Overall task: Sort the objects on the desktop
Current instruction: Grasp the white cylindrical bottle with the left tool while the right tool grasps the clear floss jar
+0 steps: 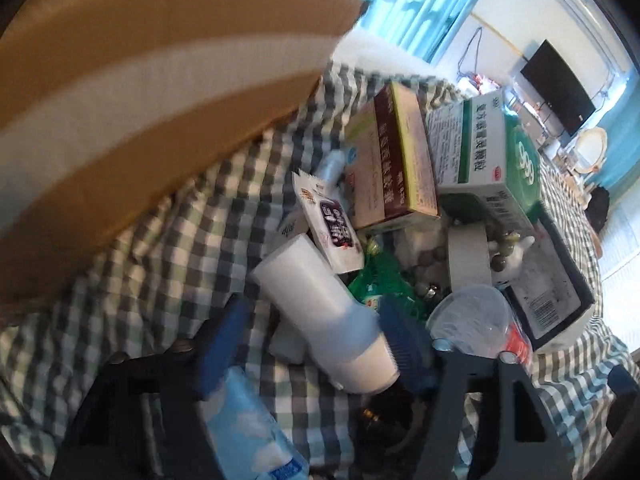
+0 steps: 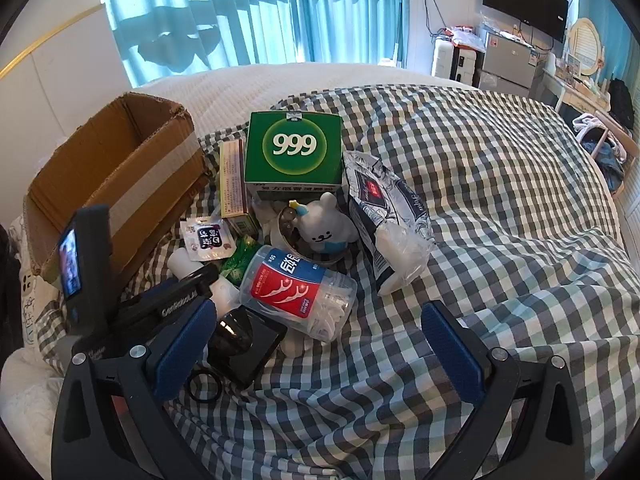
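Observation:
A pile of small objects lies on a checked cloth (image 2: 480,208). In the left wrist view my left gripper (image 1: 316,344) stands around a white bottle (image 1: 320,312) lying on its side, pads on both flanks; firm contact is unclear. Behind it lie a snack packet (image 1: 332,228), a brown medicine box (image 1: 396,160) and a green-white 999 box (image 1: 484,160). In the right wrist view my right gripper (image 2: 320,344) is open and empty, just in front of a clear floss-pick tub (image 2: 296,292). The 999 box (image 2: 294,148), a white bear figure (image 2: 326,224) and a plastic bag (image 2: 384,216) lie beyond.
An open cardboard box (image 2: 120,176) stands at the left of the pile and fills the upper left of the left wrist view (image 1: 160,100). The left gripper body with its screen (image 2: 80,260) shows at the left. A black tray (image 1: 548,280), tape roll (image 1: 468,256) and tissue pack (image 1: 248,428) lie nearby.

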Tool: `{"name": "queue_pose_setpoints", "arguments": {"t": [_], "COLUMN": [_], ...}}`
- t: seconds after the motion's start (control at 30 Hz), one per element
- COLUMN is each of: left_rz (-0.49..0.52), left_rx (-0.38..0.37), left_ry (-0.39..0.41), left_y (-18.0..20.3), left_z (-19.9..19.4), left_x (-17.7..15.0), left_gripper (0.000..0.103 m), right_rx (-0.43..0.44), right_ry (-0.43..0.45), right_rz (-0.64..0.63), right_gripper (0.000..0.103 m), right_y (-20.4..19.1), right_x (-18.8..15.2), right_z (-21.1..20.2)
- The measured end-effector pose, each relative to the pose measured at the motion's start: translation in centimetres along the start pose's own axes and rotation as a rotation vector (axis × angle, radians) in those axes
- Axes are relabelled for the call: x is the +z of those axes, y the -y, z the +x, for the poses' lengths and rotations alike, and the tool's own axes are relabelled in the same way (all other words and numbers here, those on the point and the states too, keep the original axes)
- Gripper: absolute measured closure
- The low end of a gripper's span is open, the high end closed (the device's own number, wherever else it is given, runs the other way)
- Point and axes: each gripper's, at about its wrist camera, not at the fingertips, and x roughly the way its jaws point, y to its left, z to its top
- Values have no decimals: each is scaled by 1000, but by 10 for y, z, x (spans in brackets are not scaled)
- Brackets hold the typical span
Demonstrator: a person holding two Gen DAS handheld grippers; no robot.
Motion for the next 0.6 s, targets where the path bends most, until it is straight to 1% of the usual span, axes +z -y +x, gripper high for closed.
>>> {"name": "queue_pose_setpoints", "arguments": {"t": [0.07,0.17,0.2,0.23,0.27,0.33,0.37,0.4,0.43,0.5,0.6], "left_rz": [-10,23,27,21,12,13,14,16,31,77,162], "left_rx": [-17,-14,-29,-45,-62,-60,-57,-51,-42,-30,39], "left_ry": [-9,-23,-41,-54,-52,-32,-18,3,34,53,90], "left_y": [0,5,5,4,2,1,1,1,2,5,8], "left_z": [2,9,15,18,17,8,1,-7,-20,-37,-54], "left_x": [1,3,2,1,0,-2,-3,-4,-5,-7,-10], "left_gripper": [37,37,38,44,45,51,52,57,67,70,71], "right_rx": [-2,-7,-10,-14,-18,-21,-24,-33,-37,-26,7], "right_ry": [-10,-21,-25,-27,-29,-35,-37,-41,-44,-60,-87], "right_rz": [1,3,2,2,1,-1,-2,-5,-7,-6,29], "right_gripper": [0,0,0,0,0,0,0,0,0,0,0], "right_y": [0,0,0,0,1,0,-1,-3,-4,-6,-6], "right_x": [0,-1,-1,-1,-1,-2,-3,-4,-6,-9,-11], "right_z": [4,8,10,11,12,16,17,21,23,32,44]}}
